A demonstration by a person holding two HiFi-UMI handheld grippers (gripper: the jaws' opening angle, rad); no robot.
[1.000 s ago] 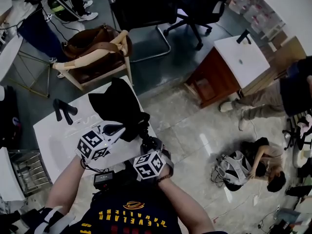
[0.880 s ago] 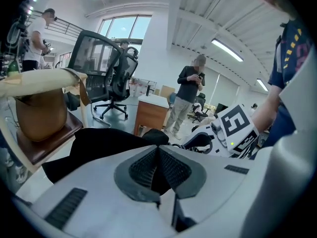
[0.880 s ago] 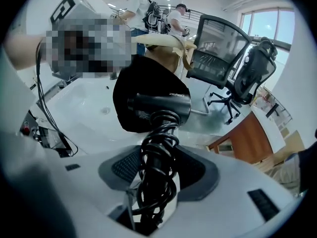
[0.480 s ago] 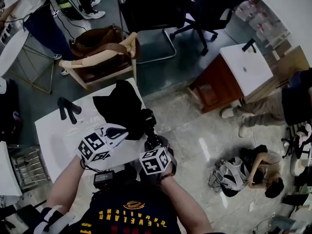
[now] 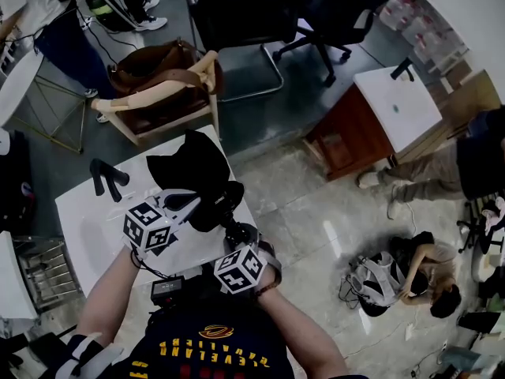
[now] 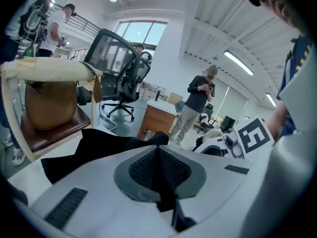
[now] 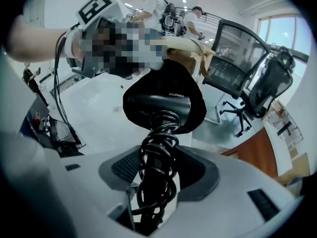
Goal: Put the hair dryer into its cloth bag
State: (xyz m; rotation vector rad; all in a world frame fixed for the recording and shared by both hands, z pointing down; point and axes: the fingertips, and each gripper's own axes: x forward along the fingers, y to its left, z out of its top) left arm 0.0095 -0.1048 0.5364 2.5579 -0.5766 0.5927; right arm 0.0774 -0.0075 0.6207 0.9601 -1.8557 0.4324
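Your left gripper [image 6: 158, 152] has its jaws clenched on a fold of the black cloth bag [image 6: 84, 145]: a thin strip of the fabric runs down between the two pads, and the rest of the bag spreads out ahead of the jaws and off to their left, draped over the white tabletop [image 5: 95, 227]. Your right gripper [image 7: 161, 157] is grasping the hair dryer [image 7: 158, 103] by its handle, which stands up between the jaws with the black cord [image 7: 157, 138] wound round it in tight coils. The pads press on the cord and handle from both sides. The dryer's head sits just beyond the jaw tips, lying crosswise to the handle. The bag's dark cloth shows behind the head and round its far side, touching it; whether the head is already inside the bag's mouth cannot be told. From your right gripper view the left gripper reaches in from the upper left, just beyond the dryer's head. In the head view your two grippers are close together at the near edge of the tabletop, with the left one's jaws at the bag's near edge and the right one's jaws just beside them, pointing steeply down. A small black object [image 5: 106, 178] lies on the tabletop well to the left of your left jaws, apart from the bag. Beyond the tabletop a wooden chair [image 5: 162, 101] carries a brown bag [image 5: 154, 65].
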